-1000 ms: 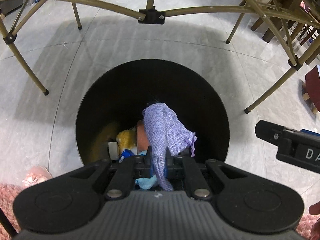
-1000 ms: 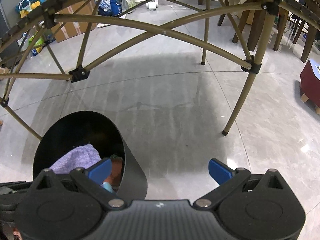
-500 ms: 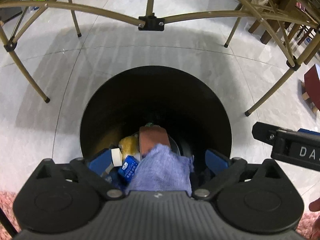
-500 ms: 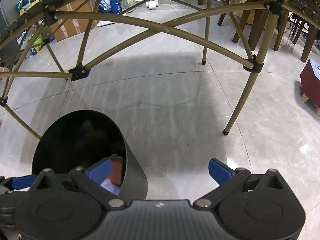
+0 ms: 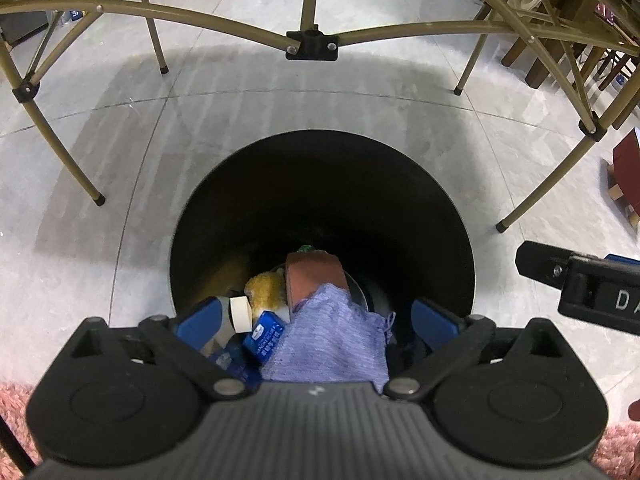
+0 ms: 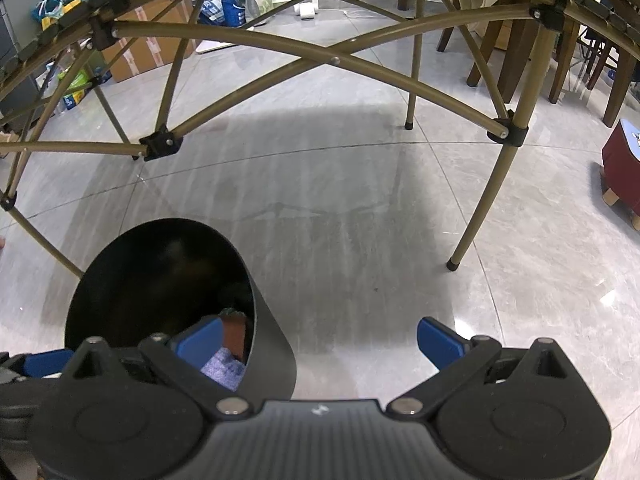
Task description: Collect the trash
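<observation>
- Grey tiled floor (image 5: 240,128) fills most of both views; a folding table frame of tan metal tubes (image 6: 280,46) arches over it, feet set on the tiles.
- Black trash bin (image 5: 400,184): round, open-topped, dark matte inside, standing on the floor directly beneath your left gripper. From the right wrist it sits low left (image 6: 276,344), its outer wall flaring toward the camera.
- Your left gripper (image 5: 316,322) points steeply down into the bin mouth. Its blue pads stand wide apart, nothing pinched between them.
- Your right gripper (image 6: 320,340) hangs just beside the bin on its right, over bare tile. Its jaws are spread wide too and empty; the left pad overlaps the bin's rim in view.
- Purple cloth pouch (image 5: 332,340): loosely woven lavender fabric, crumpled, a thin purple drawstring trailing at its right edge. It lies loose on top of the trash pile in the bin, between the left pads but touching neither. A corner of it shows from the right wrist as well (image 6: 220,368).
- Brown block (image 5: 312,276), rust-coloured with a rounded top, partly under the pouch's upper edge.
- Yellow crumpled lump (image 5: 264,288) left of the block.
- Small blue carton (image 5: 264,334) with white print, against the pouch's left side.
- White roll of tape (image 5: 240,312) on edge, beside the carton.
- Pink rug (image 5: 16,404) at the lower corners of the left view.
</observation>
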